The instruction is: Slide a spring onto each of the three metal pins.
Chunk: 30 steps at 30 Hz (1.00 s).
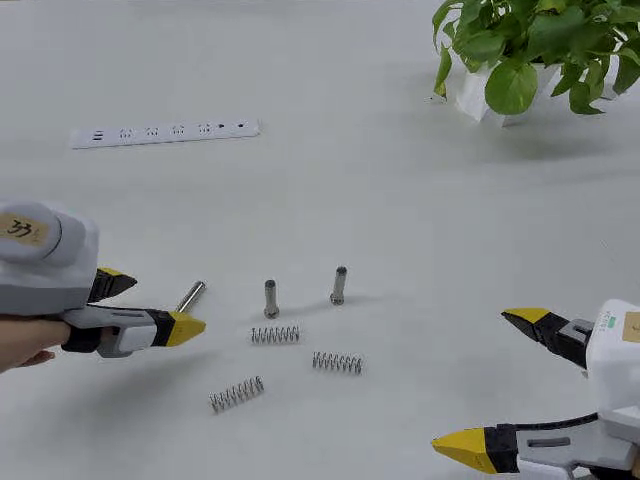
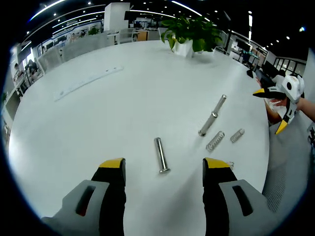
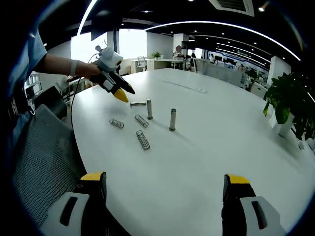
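yellow-tipped right tongs hang apart and empty at lower right while left tongs, apart too, aim at the toppled silver metal pin, probably to grab it.

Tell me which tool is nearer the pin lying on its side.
Left. The left tool has its open jaws right at the lying pin, which sits just ahead of them. The right tool hangs far off, past the springs.
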Each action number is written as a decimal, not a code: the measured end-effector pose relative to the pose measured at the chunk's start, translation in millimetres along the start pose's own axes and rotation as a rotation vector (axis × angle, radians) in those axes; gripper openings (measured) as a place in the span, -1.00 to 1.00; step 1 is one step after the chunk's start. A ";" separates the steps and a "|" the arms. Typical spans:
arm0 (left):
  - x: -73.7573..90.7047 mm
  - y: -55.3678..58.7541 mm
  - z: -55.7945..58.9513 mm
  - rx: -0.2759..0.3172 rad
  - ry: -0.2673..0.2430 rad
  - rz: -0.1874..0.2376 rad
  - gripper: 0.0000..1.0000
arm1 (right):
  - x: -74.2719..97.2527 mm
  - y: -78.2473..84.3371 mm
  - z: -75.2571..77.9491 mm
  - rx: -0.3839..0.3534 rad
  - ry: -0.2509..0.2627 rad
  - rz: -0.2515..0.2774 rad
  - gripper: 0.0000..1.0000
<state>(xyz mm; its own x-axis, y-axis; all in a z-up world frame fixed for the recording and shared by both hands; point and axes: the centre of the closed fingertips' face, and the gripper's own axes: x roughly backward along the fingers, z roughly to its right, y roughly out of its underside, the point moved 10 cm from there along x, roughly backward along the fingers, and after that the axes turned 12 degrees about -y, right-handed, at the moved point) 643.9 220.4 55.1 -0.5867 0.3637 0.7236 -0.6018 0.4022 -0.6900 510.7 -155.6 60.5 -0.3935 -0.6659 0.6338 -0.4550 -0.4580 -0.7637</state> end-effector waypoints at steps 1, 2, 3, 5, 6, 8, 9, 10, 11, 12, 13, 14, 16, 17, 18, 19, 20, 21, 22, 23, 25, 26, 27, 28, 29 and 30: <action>-1.1 -0.8 -0.1 -0.001 0.002 0.000 0.16 | -0.1 -0.2 0.0 0.000 0.000 0.000 0.97; -2.9 -1.8 -0.3 0.000 0.003 -0.006 0.11 | -0.4 -0.4 -0.2 -0.001 -0.001 0.001 0.97; -4.4 -2.4 -0.6 -0.002 0.002 -0.008 0.06 | -0.6 -0.6 -0.2 -0.002 -0.002 0.001 0.97; -7.9 -3.9 -1.6 0.005 -0.001 -0.016 0.00 | -1.2 -1.0 -0.5 -0.001 -0.003 0.001 0.97; -9.3 -4.3 -2.0 0.010 0.000 -0.019 -0.05 | -1.4 -1.1 -0.7 -0.001 -0.004 0.002 0.97; -12.6 -4.7 -2.5 0.015 -0.001 -0.024 -0.15 | -1.9 -1.1 -1.5 -0.003 -0.006 0.001 0.96; -13.8 -4.7 -2.7 0.009 -0.003 -0.025 -0.21 | -2.1 -1.1 -1.7 -0.003 -0.007 0.000 0.96; -15.2 -4.9 -3.2 0.004 -0.005 -0.028 -0.25 | -2.1 -1.2 -2.0 -0.002 -0.008 0.000 0.96; -16.1 -5.1 -3.6 0.004 -0.004 -0.029 -0.27 | -1.9 -1.1 -2.2 -0.003 -0.008 0.000 0.96; -17.3 -5.5 -4.5 0.007 -0.006 -0.032 -0.29 | -1.5 -0.7 -2.4 -0.005 -0.008 -0.001 0.96; -17.7 -5.9 -5.0 0.011 -0.010 -0.033 -0.31 | -1.1 -0.3 -2.4 -0.005 -0.007 -0.003 0.96; -18.2 -6.3 -5.5 0.012 -0.011 -0.032 -0.33 | -0.8 0.0 -2.3 -0.004 -0.006 -0.004 0.96; -20.1 -7.5 -6.8 0.018 -0.014 -0.031 -0.39 | -0.5 0.5 -2.1 -0.009 -0.004 -0.004 0.96; -21.2 -8.0 -7.1 0.023 -0.013 -0.029 -0.41 | -0.4 0.7 -2.2 -0.010 -0.003 -0.005 0.96; -22.5 -8.3 -7.4 0.026 -0.013 -0.032 -0.44 | -0.3 0.8 -2.2 -0.010 -0.002 -0.005 0.96; -23.8 -8.2 -7.5 0.027 -0.013 -0.038 -0.46 | -0.3 1.0 -2.3 -0.011 -0.002 -0.005 0.96; -26.1 -8.4 -7.4 0.027 -0.013 -0.041 -0.47 | -0.3 1.2 -2.6 -0.012 -0.002 -0.004 0.96; -27.4 -8.4 -7.4 0.028 -0.014 -0.046 -0.48 | -0.4 1.3 -2.6 -0.012 -0.002 -0.004 0.96; -29.2 -8.6 -7.2 0.028 -0.015 -0.050 -0.49 | -0.7 1.4 -2.6 -0.013 -0.003 -0.004 0.96; -30.3 -8.9 -6.9 0.027 -0.013 -0.052 -0.50 | -0.8 1.5 -2.6 -0.013 -0.003 -0.004 0.95; -33.1 -9.9 -5.8 0.026 -0.012 -0.059 -0.55 | -0.9 1.7 -2.8 -0.012 -0.002 -0.008 0.95; -34.2 -10.4 -5.2 0.022 -0.010 -0.062 -0.58 | -0.9 1.8 -2.9 -0.012 -0.003 -0.009 0.94; -36.0 -11.2 -4.7 0.017 -0.009 -0.066 -0.61 | -0.8 1.7 -3.2 -0.011 -0.004 -0.009 0.94; -37.1 -11.7 -4.4 0.014 -0.008 -0.071 -0.62 | -0.6 1.6 -3.3 -0.010 -0.003 -0.009 0.95; -38.6 -12.7 -4.0 0.011 -0.009 -0.073 -0.62 | 0.0 1.9 -3.5 -0.012 -0.002 -0.008 0.95; -39.6 -13.4 -3.8 0.008 -0.007 -0.079 -0.63 | 0.5 2.1 -3.7 -0.014 -0.001 -0.007 0.95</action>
<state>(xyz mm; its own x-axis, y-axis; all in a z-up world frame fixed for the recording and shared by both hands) 677.2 203.8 35.8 -0.5410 0.3256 0.7755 -0.6504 0.4227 -0.6311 506.6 -154.7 59.7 -0.3896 -0.6632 0.6391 -0.4687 -0.4546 -0.7574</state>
